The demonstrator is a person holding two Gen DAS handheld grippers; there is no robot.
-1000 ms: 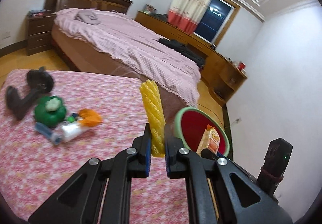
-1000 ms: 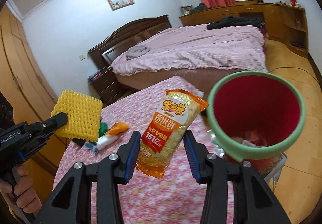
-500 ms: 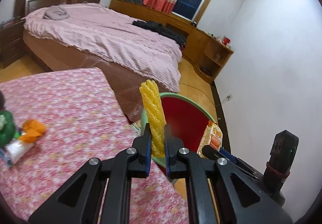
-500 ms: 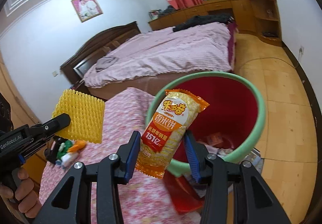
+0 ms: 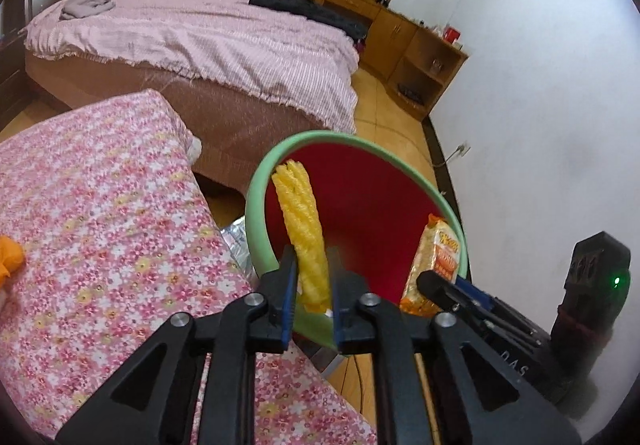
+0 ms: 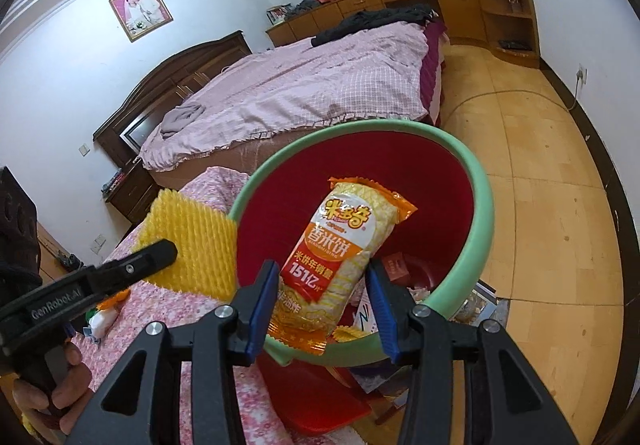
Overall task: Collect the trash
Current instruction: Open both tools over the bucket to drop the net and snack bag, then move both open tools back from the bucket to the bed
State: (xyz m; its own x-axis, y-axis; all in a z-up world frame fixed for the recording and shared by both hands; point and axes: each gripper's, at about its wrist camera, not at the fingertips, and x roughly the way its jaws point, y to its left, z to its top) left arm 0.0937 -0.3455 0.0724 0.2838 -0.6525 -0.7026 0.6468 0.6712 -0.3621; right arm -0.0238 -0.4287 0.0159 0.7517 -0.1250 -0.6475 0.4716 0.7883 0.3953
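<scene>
Both of your hands have carried their loads off the flowered surface (image 5: 100, 229) and over the bin since a second ago, when the red bucket sat well off to the side. From your left wrist view, the left gripper (image 5: 312, 285) has the yellow foam net (image 5: 300, 221) standing upright between its blue pads, and its jaws are opening, with a thin gap showing on either side of the net. That net now hangs over the near rim of the red bin with the green rim (image 5: 256, 205), whose mouth fills the middle of the view. To the right, the tip of your other tool shows at the bin's far edge with the rice cracker packet (image 5: 438, 257) in it. An orange scrap (image 5: 10, 255) lies at the left edge of the surface, and the pink bed (image 5: 200, 33) stands beyond. From your right wrist view, the right gripper (image 6: 322, 301) pinches the rice cracker packet (image 6: 340, 257) by its lower half, jaws pressed against both sides, the packet tilted up and to the right above the open bin (image 6: 476, 229). Some wrappers lie at the bin's bottom. At left, your left hand (image 6: 60, 385) grips the other tool, and the foam net (image 6: 192, 245) sits at its tip, just overlapping the bin's rim.
</scene>
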